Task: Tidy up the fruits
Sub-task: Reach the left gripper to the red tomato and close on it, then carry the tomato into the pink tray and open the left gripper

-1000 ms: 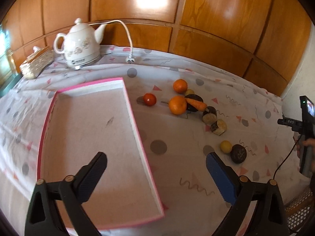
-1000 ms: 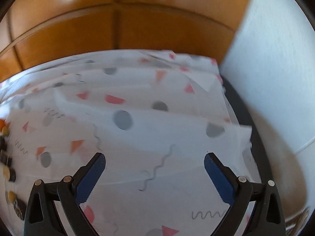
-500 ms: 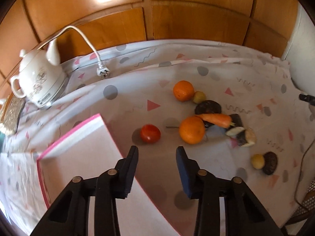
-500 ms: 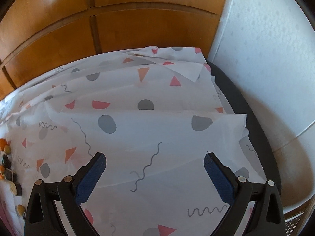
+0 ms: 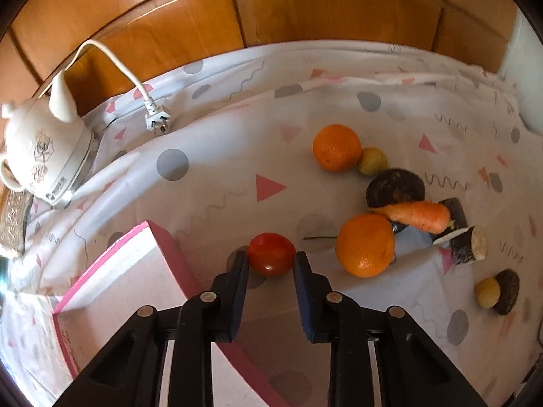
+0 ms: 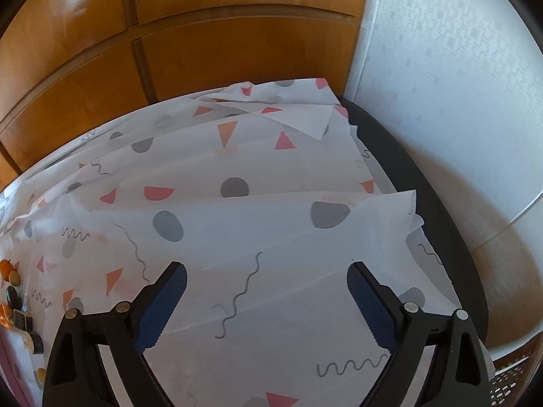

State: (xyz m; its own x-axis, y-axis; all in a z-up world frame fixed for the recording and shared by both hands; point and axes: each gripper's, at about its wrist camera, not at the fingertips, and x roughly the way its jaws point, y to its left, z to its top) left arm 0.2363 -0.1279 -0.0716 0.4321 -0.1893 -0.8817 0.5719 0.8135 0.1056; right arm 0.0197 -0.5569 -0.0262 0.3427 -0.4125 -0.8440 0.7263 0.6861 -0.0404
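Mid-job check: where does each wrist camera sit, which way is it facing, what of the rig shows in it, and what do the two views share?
Left wrist: behind the left gripper, tilted down at the tomato between its jaws, pads at its sides; pink tray, oranges, carrot, kettle beyond.
Right wrist: behind the right gripper, tilted down at bare tablecloth near the wall corner; jaws wide, nothing between them.
Shared: the patterned tablecloth, wood panelling, and the fruit cluster, tiny at the right view's left edge.

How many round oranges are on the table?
2. One round orange sits farther back on the patterned cloth, touching a small yellowish fruit. The other round orange lies nearer, just under the orange carrot. None seem hidden.
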